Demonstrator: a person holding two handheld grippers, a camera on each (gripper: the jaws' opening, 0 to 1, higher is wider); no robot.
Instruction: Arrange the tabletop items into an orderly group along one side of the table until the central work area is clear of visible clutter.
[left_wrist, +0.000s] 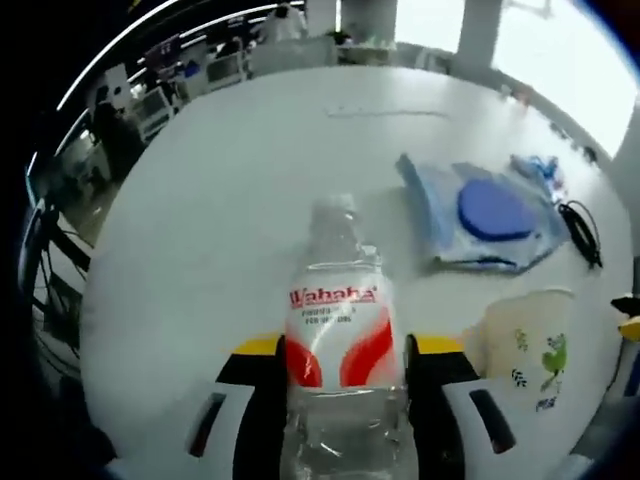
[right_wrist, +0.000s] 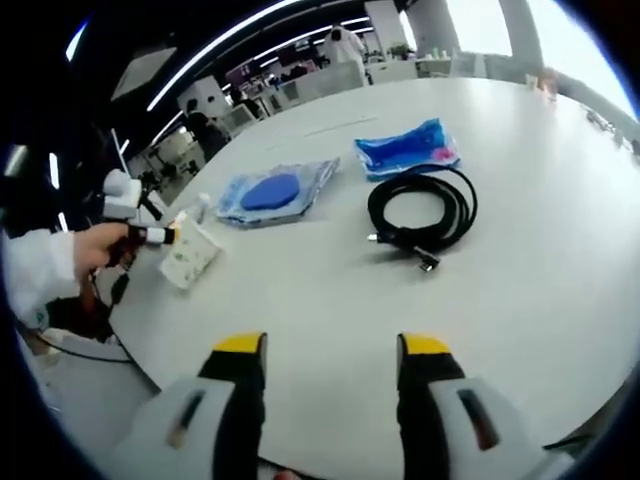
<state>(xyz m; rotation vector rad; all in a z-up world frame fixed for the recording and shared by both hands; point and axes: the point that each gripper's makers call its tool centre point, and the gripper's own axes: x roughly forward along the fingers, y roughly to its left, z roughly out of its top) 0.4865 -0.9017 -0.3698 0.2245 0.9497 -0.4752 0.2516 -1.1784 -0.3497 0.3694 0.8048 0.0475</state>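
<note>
A clear Wahaha water bottle (left_wrist: 340, 330) with a red and white label stands between the jaws of my left gripper (left_wrist: 347, 352), which is shut on it just above the white table (left_wrist: 220, 200). To its right are a floral paper cup (left_wrist: 525, 345) and a clear bag with a blue disc (left_wrist: 490, 215). My right gripper (right_wrist: 332, 350) is open and holds nothing, low over the table's near part. Ahead of it lie a coiled black cable (right_wrist: 420, 215), a blue packet (right_wrist: 405, 150), the bag with the disc (right_wrist: 275, 190) and the cup (right_wrist: 188, 255).
A hand in a white sleeve (right_wrist: 60, 262) holds the other gripper at the table's left edge (right_wrist: 150, 330). Desks, screens and people stand behind the table (left_wrist: 190, 70). Bright windows are at the far right (left_wrist: 560, 50).
</note>
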